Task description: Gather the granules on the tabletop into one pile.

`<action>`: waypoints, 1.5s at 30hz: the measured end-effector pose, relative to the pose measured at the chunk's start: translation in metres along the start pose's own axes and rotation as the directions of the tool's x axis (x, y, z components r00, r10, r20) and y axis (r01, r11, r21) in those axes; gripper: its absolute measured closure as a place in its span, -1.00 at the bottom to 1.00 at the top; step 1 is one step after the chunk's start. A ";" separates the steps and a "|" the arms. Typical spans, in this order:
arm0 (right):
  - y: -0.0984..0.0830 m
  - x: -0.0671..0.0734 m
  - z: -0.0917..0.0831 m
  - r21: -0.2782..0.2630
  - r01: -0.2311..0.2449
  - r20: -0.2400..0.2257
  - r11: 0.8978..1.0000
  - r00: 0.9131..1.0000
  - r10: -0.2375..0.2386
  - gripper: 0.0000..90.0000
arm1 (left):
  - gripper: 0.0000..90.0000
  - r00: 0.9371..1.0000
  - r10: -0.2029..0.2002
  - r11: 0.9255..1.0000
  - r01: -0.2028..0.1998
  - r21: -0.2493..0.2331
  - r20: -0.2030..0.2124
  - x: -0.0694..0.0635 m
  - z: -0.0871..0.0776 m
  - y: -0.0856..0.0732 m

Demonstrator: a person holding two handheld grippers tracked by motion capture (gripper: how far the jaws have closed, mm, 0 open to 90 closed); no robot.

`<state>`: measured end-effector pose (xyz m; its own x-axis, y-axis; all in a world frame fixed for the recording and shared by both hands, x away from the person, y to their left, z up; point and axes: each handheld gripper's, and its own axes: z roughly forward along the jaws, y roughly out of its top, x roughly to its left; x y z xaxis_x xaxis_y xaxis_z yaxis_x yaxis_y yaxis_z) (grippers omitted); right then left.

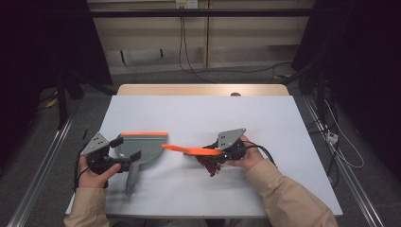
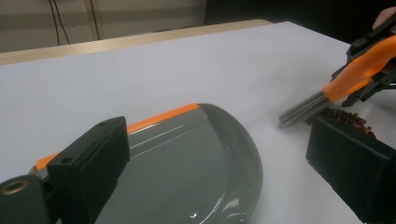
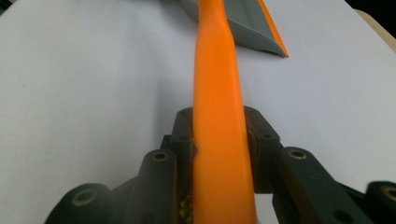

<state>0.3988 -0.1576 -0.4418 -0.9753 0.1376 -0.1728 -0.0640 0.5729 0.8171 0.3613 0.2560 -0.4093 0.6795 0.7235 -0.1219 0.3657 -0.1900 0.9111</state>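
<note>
A grey dustpan (image 1: 142, 147) with an orange front lip lies flat on the white table (image 1: 198, 113), its handle toward the near edge. My left gripper (image 1: 124, 150) stands open over the pan's left side; in the left gripper view its jaws straddle the dustpan (image 2: 187, 168) with a gap at the right jaw. My right gripper (image 1: 213, 152) is shut on an orange brush (image 1: 189, 150) that points left toward the pan. The brush (image 3: 217, 93) runs between its jaws. Grey bristles (image 2: 303, 108) rest on the table beside a pile of small dark red beans (image 1: 210, 166), also seen as beans (image 2: 348, 116).
The table's wooden far edge (image 1: 203, 89) lies beyond the white sheet. Cables (image 1: 189, 56) hang and trail over the floor behind. A metal rail (image 1: 42, 165) runs along the left of the table.
</note>
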 end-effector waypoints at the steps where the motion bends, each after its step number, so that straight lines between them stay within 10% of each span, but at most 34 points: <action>1: 0.001 0.001 0.000 0.003 0.000 0.001 1.000 1.000 0.000 0.56 | -0.87 1.000 0.001 1.000 -0.001 0.001 0.000 0.000 0.000 0.000; 45: 0.005 0.008 0.002 -0.101 -0.047 0.070 0.994 0.996 0.055 0.58 | -0.87 1.000 0.016 1.000 -0.016 0.004 0.000 -0.002 0.000 0.001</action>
<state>0.3911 -0.1524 -0.4402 -0.9602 0.2248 -0.1660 -0.0387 0.4812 0.8757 0.3607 0.2544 -0.4082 0.6850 0.7206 -0.1070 0.3576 -0.2046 0.9112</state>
